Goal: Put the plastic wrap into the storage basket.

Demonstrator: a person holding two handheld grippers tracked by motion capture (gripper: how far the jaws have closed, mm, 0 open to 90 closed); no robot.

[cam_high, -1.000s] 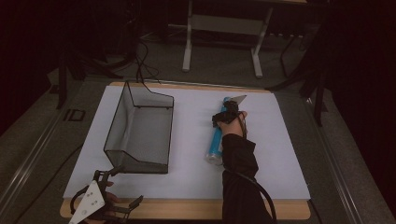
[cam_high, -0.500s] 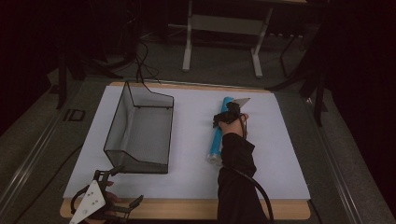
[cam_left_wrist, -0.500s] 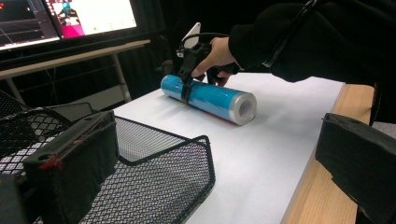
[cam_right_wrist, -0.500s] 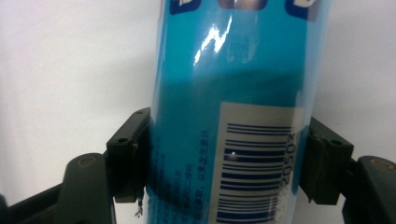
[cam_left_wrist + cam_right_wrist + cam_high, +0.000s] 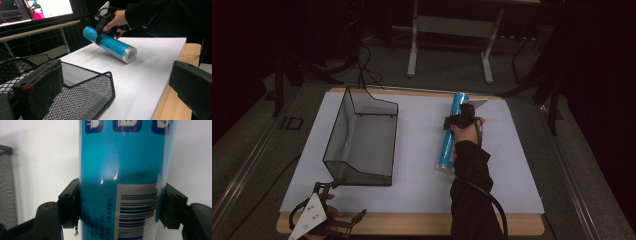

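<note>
At two o'clock on the white-covered bench [image 5: 422, 150], the right hand-held gripper [image 5: 458, 120] is clamping a long blue cylindrical tube with a silver end cap [image 5: 451, 135]; in the right gripper view its two black jaws are pressing against opposite sides of the tube [image 5: 125, 182], just above the barcode. The left gripper view is showing the tube [image 5: 110, 45] tilted, its far end raised in the grip while the silver cap is sitting low, at or just above the white sheet; contact there cannot be confirmed. At ten o'clock from the bench centre, a black wire-mesh basket [image 5: 362, 140] is standing empty, well apart from the tube. At seven o'clock, by the near edge, the left hand-held gripper [image 5: 343, 204] is idling with its jaws spread wide and nothing between them. Judged from this arrangement, the grasp is complete and the lift is only beginning; carrying the tube across to the basket and releasing it there appear to be outstanding.
</note>
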